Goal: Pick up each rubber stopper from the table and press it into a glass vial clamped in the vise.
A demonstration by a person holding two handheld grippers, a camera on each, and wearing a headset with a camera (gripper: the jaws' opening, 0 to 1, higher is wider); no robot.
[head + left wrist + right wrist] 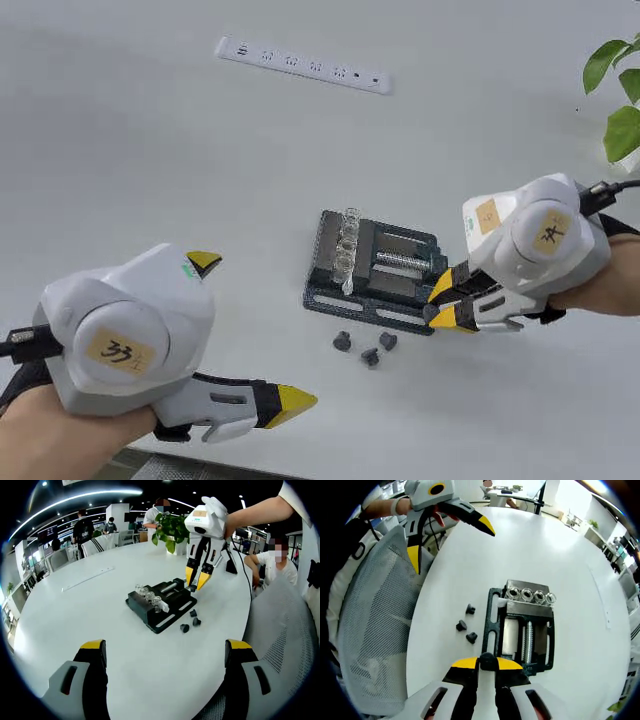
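Plant (622,132) cropped, rubber stopper (486,660) mostly hidden

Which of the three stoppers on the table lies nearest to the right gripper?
The rightmost stopper in the head view; the other two lie farther from the right gripper.

Smooth white table (150,150), matt, with just a soft sheen under the lights. On it the vise (385,288), black metal in a dull painted finish, and its screw (403,262) is bare bright steel, threaded. Now the glass vials (348,245), clear and glossy, catching highlights. Three rubber stoppers (370,356), dark grey, matt. Here's the left gripper (250,330): a hard white plastic shell, faintly glossy, yellow plastic tips, a paper label (120,352) on the end cap. The right gripper (441,303) has the same white plastic and yellow tips. Far back lies a power strip (302,64) in white plastic. The plant leaves (620,130) are waxy green. In the right gripper view there's a chair back (375,615) of grey open-weave mesh.
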